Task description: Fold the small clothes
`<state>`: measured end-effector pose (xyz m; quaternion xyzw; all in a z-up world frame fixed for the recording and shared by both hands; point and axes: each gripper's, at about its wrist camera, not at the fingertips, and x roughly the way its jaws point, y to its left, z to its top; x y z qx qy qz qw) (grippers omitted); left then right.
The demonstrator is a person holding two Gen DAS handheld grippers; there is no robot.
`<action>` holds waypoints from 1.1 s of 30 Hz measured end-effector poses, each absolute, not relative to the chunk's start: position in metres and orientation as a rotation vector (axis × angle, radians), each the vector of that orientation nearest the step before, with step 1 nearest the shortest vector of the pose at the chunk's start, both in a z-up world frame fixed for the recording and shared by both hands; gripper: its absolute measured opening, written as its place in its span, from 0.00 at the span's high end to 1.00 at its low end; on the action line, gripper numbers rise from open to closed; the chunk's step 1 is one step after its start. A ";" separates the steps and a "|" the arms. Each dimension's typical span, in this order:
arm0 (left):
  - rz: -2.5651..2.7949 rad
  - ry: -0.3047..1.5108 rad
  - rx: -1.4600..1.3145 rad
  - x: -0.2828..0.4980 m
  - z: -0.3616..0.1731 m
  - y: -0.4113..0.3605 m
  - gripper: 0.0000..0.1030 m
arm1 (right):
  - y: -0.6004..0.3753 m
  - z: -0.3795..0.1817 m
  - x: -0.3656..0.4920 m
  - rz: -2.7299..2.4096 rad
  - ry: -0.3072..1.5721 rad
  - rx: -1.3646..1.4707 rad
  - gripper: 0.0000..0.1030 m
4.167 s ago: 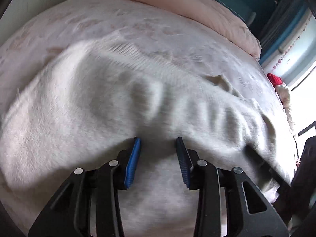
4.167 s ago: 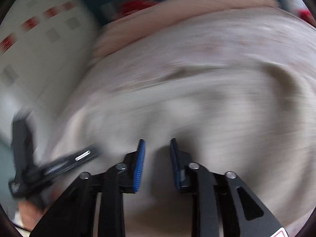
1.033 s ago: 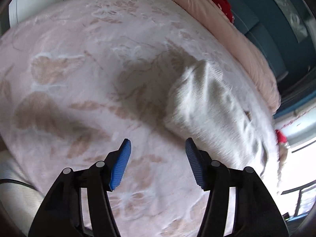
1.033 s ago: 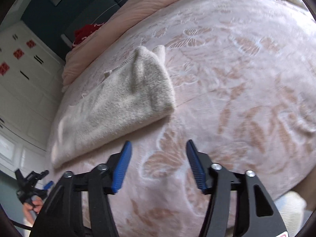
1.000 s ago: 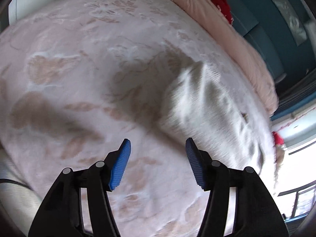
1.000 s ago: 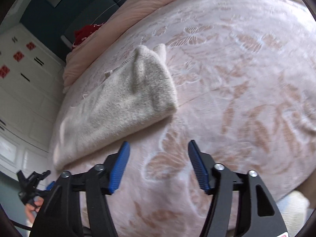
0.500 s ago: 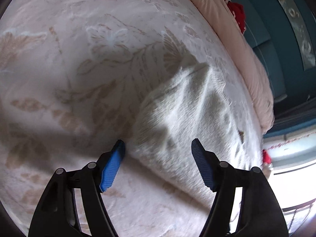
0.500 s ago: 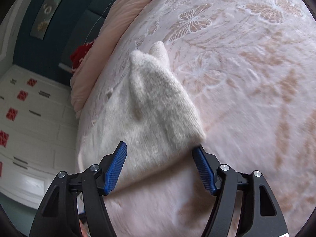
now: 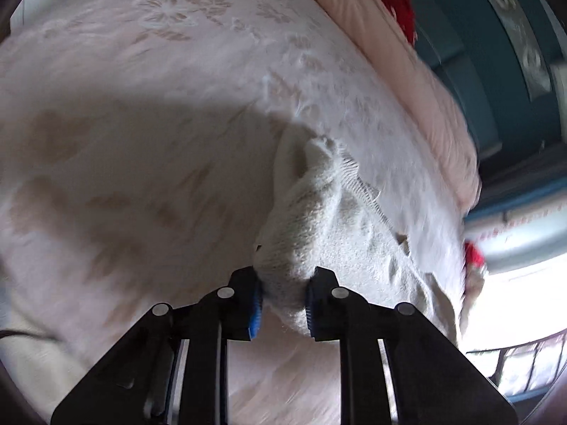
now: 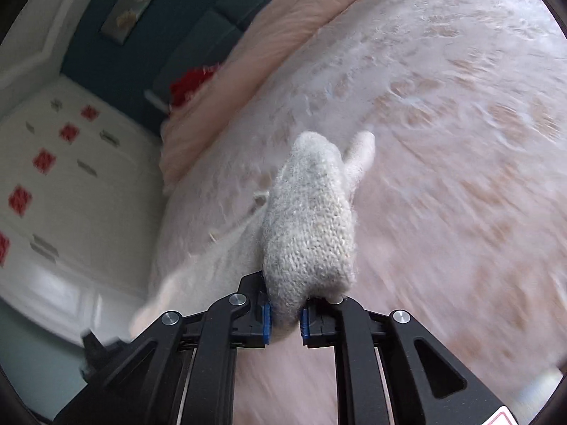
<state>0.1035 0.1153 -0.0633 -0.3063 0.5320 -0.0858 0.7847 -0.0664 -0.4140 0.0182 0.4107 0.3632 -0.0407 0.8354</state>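
Note:
A cream knitted garment (image 9: pixel 329 219) lies folded lengthwise on the pink patterned bedspread (image 9: pixel 141 141). My left gripper (image 9: pixel 281 304) is shut on its near folded corner, and the knit bulges between the blue pads. In the right wrist view the same garment (image 10: pixel 312 219) runs away from me. My right gripper (image 10: pixel 286 320) is shut on the thick fold at its other end. Both ends look slightly raised off the bedspread (image 10: pixel 460 141).
A pink duvet roll (image 9: pixel 400 56) lies along the head of the bed against a teal headboard (image 9: pixel 496 71), with a red item (image 9: pixel 397 10) on it. A white wardrobe with red squares (image 10: pixel 53 177) stands to the left in the right wrist view.
Both grippers moved in from open and apart to the garment's ends and closed on the folded knit. The garment has bunched up between the pads.

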 end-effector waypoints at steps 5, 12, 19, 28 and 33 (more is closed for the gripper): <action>-0.163 1.290 -0.554 0.049 -0.107 0.119 0.77 | -0.401 -0.050 -0.127 -0.154 1.032 0.820 0.82; -0.104 0.994 -0.397 0.060 -0.028 0.112 0.51 | -0.417 0.004 -0.131 -0.322 0.890 0.621 0.39; -0.168 1.084 -0.281 0.167 -0.068 0.048 0.45 | -0.414 -0.019 -0.016 -0.232 0.936 0.518 0.43; -0.092 1.174 -0.212 0.193 -0.111 0.041 0.90 | -0.437 -0.043 0.017 -0.263 0.962 0.557 0.92; -0.122 1.120 -0.234 0.173 -0.085 0.056 0.74 | -0.424 -0.006 -0.002 -0.327 0.885 0.512 0.79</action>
